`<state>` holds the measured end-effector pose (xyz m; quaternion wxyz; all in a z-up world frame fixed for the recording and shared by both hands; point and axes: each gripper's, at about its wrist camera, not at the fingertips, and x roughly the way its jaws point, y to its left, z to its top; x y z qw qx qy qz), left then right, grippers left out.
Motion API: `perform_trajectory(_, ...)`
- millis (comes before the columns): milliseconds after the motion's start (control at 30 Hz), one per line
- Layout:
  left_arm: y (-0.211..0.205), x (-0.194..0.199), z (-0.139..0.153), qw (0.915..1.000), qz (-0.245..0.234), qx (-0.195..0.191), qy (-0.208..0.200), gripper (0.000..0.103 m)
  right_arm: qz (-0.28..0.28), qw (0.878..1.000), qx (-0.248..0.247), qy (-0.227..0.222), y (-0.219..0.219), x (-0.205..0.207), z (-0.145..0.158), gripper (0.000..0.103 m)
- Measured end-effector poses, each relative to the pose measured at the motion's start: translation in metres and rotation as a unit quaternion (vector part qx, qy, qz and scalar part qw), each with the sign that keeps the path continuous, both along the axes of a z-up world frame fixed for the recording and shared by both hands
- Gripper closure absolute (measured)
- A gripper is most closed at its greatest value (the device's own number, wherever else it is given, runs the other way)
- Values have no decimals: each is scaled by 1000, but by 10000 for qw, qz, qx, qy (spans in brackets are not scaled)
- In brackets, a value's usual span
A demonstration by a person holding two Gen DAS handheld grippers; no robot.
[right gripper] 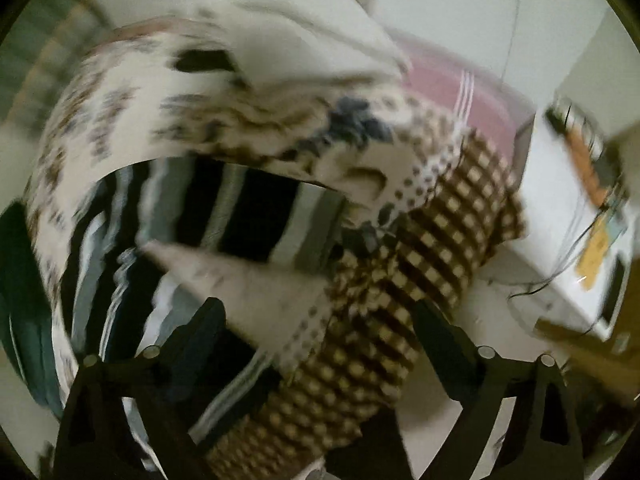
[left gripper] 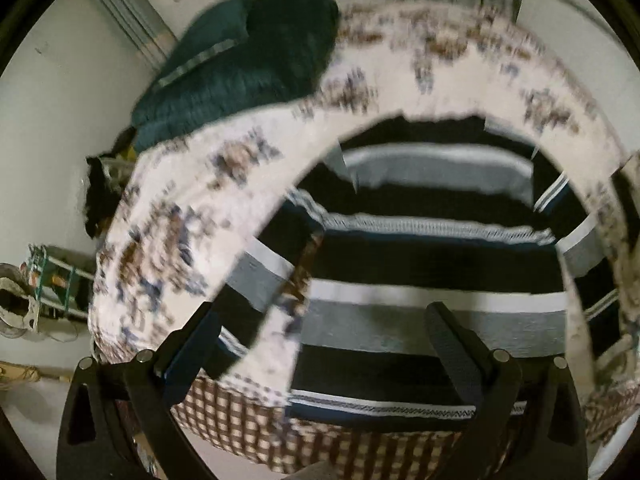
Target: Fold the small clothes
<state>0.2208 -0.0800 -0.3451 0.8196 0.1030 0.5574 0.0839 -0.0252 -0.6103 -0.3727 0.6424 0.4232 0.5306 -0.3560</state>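
Note:
A black, grey and white striped cloth (left gripper: 432, 256) lies spread on a bed with a white floral sheet (left gripper: 172, 216). My left gripper (left gripper: 324, 340) points down over its near part, its fingers wide apart and open. A strip of white floral cloth (left gripper: 280, 332) lies across the stripes between the fingers, touching neither pad. The right wrist view is blurred. There my right gripper (right gripper: 320, 320) is open above the bed's edge, with a pale pointed flap of cloth (right gripper: 248, 288) lying between its fingers over the striped cloth (right gripper: 208, 208).
A dark teal blanket (left gripper: 240, 64) is bunched at the far side of the bed. The bed's side is brown-and-cream check (right gripper: 360, 344). A pink cloth (right gripper: 452, 84) lies further along. A white cabinet (right gripper: 560, 216) with wires stands beside the bed, and a rack (left gripper: 52, 280) stands on the floor.

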Motion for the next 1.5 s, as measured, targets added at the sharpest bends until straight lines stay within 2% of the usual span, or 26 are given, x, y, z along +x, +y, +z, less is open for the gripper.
perform_trajectory(100,-11,16,-58,9992,116,21,370,0,-430,9983,381,-53,-33,6,-78,8)
perform_trajectory(233,-18,28,-118,9971,175,107,735,0,-847,9930,724,-380,-48,11,-151,9)
perform_trajectory(333,-21,35,-154,9957,185,109,899,0,-931,9901,894,-547,-45,16,-184,26)
perform_trajectory(367,-22,36,-164,9953,156,88,948,0,-875,9920,738,-542,-42,19,-186,40)
perform_trajectory(400,-24,37,-172,9948,123,59,1004,0,-803,9933,577,-589,-39,21,-184,67)
perform_trajectory(467,-29,38,-183,9945,13,-60,1046,0,-661,9939,493,-731,-35,22,-179,97)
perform_trajectory(567,-34,35,-195,9931,-196,-104,1153,0,-526,9944,252,-884,-36,17,-161,97)
perform_trajectory(733,-43,29,-193,9912,-566,-251,1166,0,-345,9969,-42,-711,-59,20,-133,97)
perform_trajectory(833,-48,28,-189,9913,-703,-251,1088,0,-355,9975,132,-601,-76,31,-139,95)
perform_trajectory(867,-49,27,-189,9912,-716,-259,1079,0,-445,9971,252,-559,-84,29,-139,84)
perform_trajectory(900,-49,27,-188,9913,-697,-289,1083,0,-630,9961,386,-479,-89,28,-143,66)
perform_trajectory(933,-47,28,-187,9914,-668,-314,1081,0,-789,9945,468,-512,-92,22,-141,57)
perform_trajectory(967,-46,28,-188,9916,-623,-342,1082,0,-1036,9910,555,-637,-92,17,-142,44)
perform_trajectory(1000,-45,27,-188,9917,-582,-367,1087,0,-1283,9868,636,-754,-91,10,-144,42)
perform_trajectory(1067,-41,25,-190,9917,-513,-387,1110,0,-1666,9783,897,-842,-85,-2,-155,42)
perform_trajectory(1200,-32,23,-199,9910,-382,-429,1212,0,-2247,9505,1645,-1381,-72,-11,-194,42)
perform_trajectory(1267,-29,21,-203,9905,-310,-455,1262,0,-2515,9381,1651,-1715,-68,-6,-208,40)
perform_trajectory(1300,-27,20,-203,9904,-271,-470,1274,0,-2657,9311,1593,-1926,-68,0,-212,41)
perform_trajectory(1333,-26,18,-204,9905,-229,-483,1268,0,-2733,9281,1499,-2036,-62,2,-214,46)
perform_trajectory(1367,-24,18,-203,9907,-193,-494,1255,0,-2772,9280,1314,-2115,-63,9,-211,80)
perform_trajectory(1400,-21,19,-202,9910,-151,-501,1232,0,-2695,9329,1182,-2075,-64,18,-207,95)
perform_trajectory(1500,-6,23,-199,9918,26,-550,1157,0,-2302,9505,648,-1985,-69,54,-176,95)
